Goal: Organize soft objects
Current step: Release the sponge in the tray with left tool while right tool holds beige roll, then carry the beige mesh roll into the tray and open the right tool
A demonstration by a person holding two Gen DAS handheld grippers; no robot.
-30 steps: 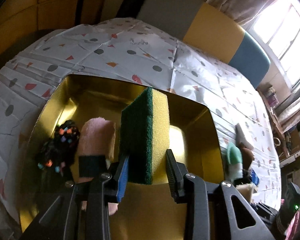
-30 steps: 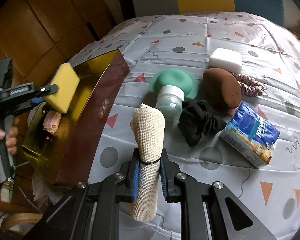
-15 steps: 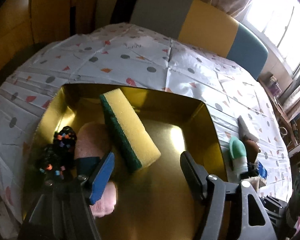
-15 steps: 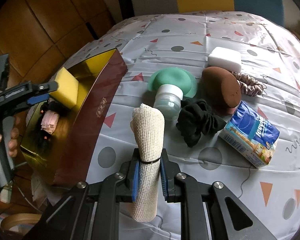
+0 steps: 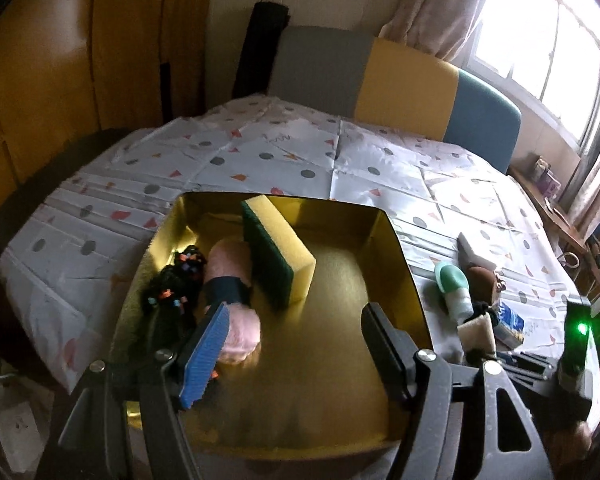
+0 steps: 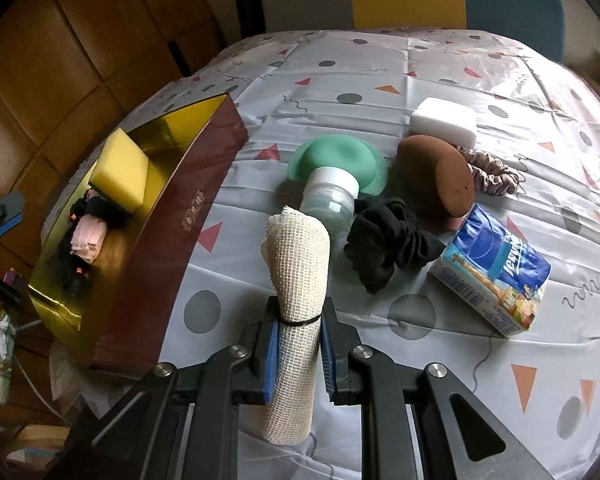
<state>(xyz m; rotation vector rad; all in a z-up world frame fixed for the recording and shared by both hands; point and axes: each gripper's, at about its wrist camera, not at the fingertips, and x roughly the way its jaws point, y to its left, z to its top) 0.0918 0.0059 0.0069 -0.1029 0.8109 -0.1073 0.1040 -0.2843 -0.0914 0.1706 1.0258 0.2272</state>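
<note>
A yellow and green sponge (image 5: 278,254) lies inside the gold-lined box (image 5: 396,252), leaning on a pink rolled cloth (image 5: 230,280) beside a black beaded scrunchie (image 5: 174,280). My left gripper (image 5: 290,344) hangs open above the box's near part, with nothing between its fingers. My right gripper (image 6: 298,356) is shut on a cream mesh cloth roll (image 6: 296,280), held above the tablecloth just right of the box (image 6: 160,248). The sponge (image 6: 120,170) also shows in the right wrist view.
On the tablecloth right of the box lie a green-capped bottle (image 6: 332,188), a black scrunchie (image 6: 388,240), a brown sponge (image 6: 436,176), a white block (image 6: 444,120), a beige scrunchie (image 6: 492,172) and a blue tissue pack (image 6: 496,272). A chair (image 5: 380,76) stands at the far edge.
My left gripper opened and let go of the sponge, which dropped into the box against the pink cloth. The left gripper then drew back and up. The right gripper kept still.
</note>
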